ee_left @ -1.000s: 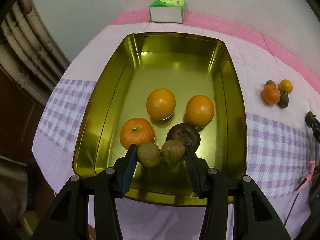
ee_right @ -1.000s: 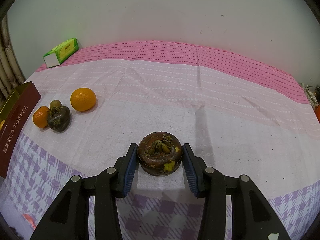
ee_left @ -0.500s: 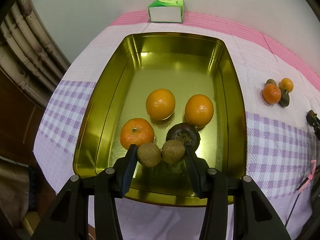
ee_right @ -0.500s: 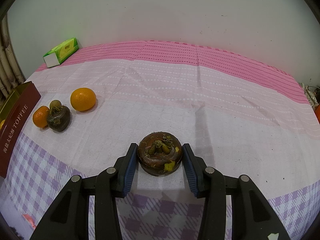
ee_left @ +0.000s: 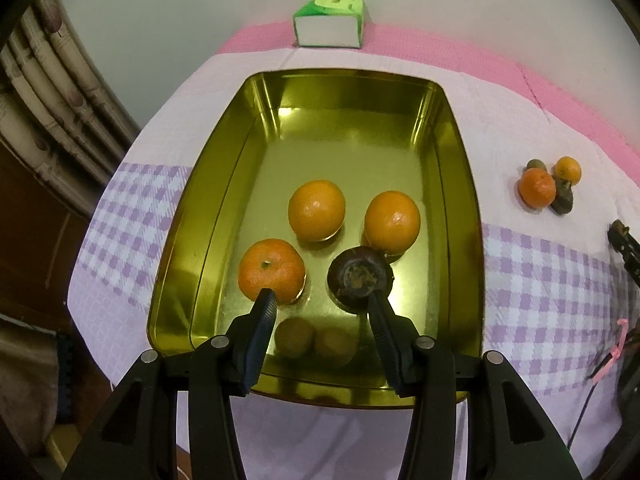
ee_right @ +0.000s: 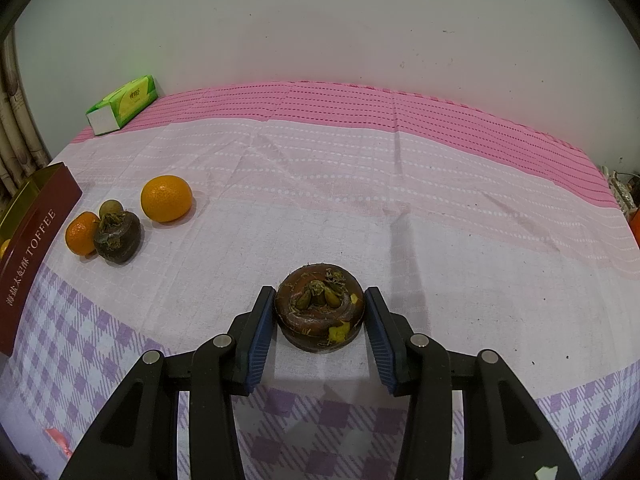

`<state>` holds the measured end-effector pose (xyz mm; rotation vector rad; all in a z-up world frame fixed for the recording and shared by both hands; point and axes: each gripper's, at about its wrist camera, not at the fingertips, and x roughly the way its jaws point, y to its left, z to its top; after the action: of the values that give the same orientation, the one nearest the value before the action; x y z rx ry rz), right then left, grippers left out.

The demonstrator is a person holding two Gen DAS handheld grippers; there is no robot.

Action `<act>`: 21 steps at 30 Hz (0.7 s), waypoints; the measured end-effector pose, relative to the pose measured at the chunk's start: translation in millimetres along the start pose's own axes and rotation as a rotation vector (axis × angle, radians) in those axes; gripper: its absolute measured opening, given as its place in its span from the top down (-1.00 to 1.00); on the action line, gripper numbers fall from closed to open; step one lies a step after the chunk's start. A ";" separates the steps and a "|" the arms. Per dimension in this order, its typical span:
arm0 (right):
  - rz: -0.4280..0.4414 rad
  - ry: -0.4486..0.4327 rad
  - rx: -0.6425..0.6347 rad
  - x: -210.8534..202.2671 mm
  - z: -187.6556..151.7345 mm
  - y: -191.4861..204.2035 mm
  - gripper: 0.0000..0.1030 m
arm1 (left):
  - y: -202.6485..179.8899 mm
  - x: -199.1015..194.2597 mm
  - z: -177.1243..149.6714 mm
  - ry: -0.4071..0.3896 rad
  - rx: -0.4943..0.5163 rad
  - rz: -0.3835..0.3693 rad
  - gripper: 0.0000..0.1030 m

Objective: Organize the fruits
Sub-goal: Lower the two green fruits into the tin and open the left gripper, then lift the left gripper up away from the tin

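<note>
Pink-and-lilac checked tablecloth (ee_right: 360, 208) covered the table, plain wall behind. Left gripper (ee_left: 322, 300) hung over the near end of the gold tin (ee_left: 464, 200), jaws spread, nothing between them; two small brown fruits (ee_left: 316, 342) lay blurred on the tin floor just below the gap. Beyond the fingertips: a tangerine (ee_left: 272, 270) near the left one, a dark mangosteen (ee_left: 360, 278) near the right one, two oranges (ee_left: 354, 212) further in. Right gripper (ee_right: 320, 308) sat on the cloth with its blue pads on both sides of another mangosteen (ee_right: 320, 308); cannot tell whether they were touching it. Off to its left, a cluster of loose fruit (ee_right: 120, 224) lay beside the tin's maroon side. Green tissue pack (ee_right: 122, 104) stood at the far edge
</note>
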<state>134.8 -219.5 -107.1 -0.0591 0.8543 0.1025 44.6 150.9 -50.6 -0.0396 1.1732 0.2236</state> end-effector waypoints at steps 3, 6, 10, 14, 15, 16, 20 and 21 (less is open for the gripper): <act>0.000 0.000 0.000 0.0 0.1 0.0 0.18 | 0.0 -6.2 1.5 -0.009 0.000 -0.007 0.03; 0.000 0.000 0.000 0.0 0.1 -0.1 0.18 | -0.2 -17.5 4.8 -0.033 0.001 -0.019 -0.03; 0.000 0.000 0.000 0.0 0.2 0.0 0.18 | 1.0 -35.8 12.1 -0.089 0.008 -0.029 -0.19; 0.000 0.000 0.000 -0.2 0.3 0.1 0.18 | 2.8 -50.1 17.2 -0.136 0.031 -0.008 -0.32; 0.000 0.000 0.000 -0.1 0.3 0.0 0.18 | 4.4 -51.1 18.2 -0.147 0.029 -0.006 -0.35; -0.001 0.000 0.000 -0.2 0.3 0.2 0.18 | 6.4 -53.4 18.6 -0.154 0.031 -0.004 -0.36; -0.001 0.000 0.000 -0.3 0.3 0.2 0.18 | 14.4 -56.2 17.0 -0.166 0.020 -0.010 -0.39; -0.001 0.000 0.000 -0.3 0.3 0.1 0.18 | 15.8 -55.2 16.4 -0.169 0.018 -0.010 -0.39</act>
<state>134.8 -219.4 -106.7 -0.0598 0.8544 0.1018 36.1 160.2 7.8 -0.0101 1.0060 0.2035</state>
